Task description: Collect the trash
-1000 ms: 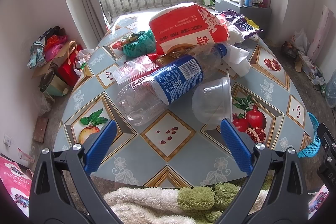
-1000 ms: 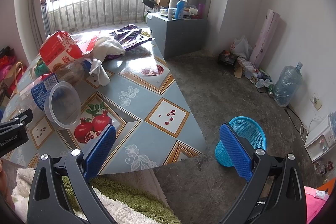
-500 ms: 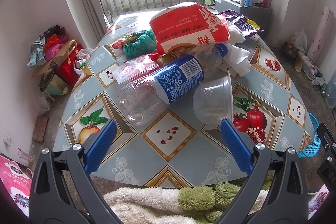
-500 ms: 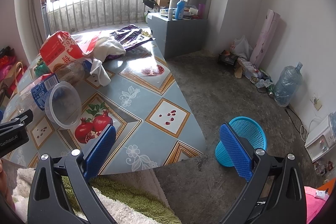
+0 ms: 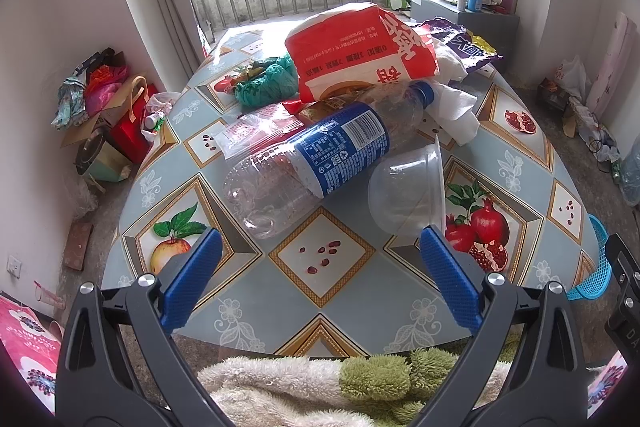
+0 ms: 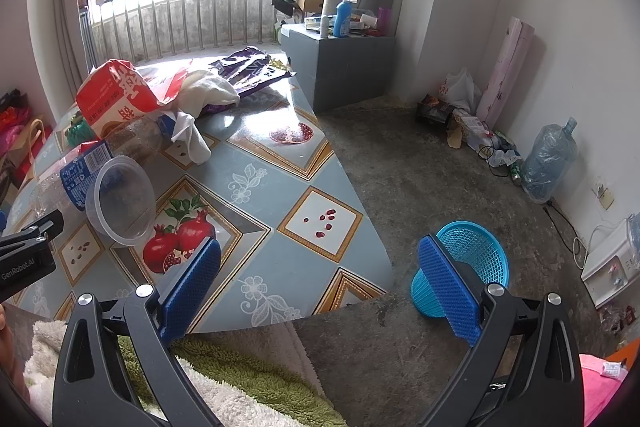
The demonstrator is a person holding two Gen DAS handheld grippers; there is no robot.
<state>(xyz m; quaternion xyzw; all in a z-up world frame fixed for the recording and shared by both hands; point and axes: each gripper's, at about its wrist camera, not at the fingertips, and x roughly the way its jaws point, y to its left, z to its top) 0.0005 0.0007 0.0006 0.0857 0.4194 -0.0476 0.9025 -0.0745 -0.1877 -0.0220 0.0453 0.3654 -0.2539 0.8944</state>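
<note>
1. Left wrist view: the left gripper (image 5: 318, 269) hangs released, jaws wide and empty, at the near edge of the table (image 5: 256, 303). Nothing looks collected yet. The plastic bottle (image 5: 320, 155) lies on its side mid-table, long axis diagonal, blue cap toward the far right, base toward the near left; the clear cup (image 5: 408, 187) touches it

2. Right wrist view: the right gripper (image 6: 320, 277) is also released and empty, off the table's corner. The blue basket (image 6: 468, 263) sits on the floor, seemingly without trash inside; the whole pile remains

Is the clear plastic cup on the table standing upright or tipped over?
Tipped over. The clear plastic cup lies on its side on the table, its open rim facing sideways beside the plastic bottle; it looks empty.
</note>
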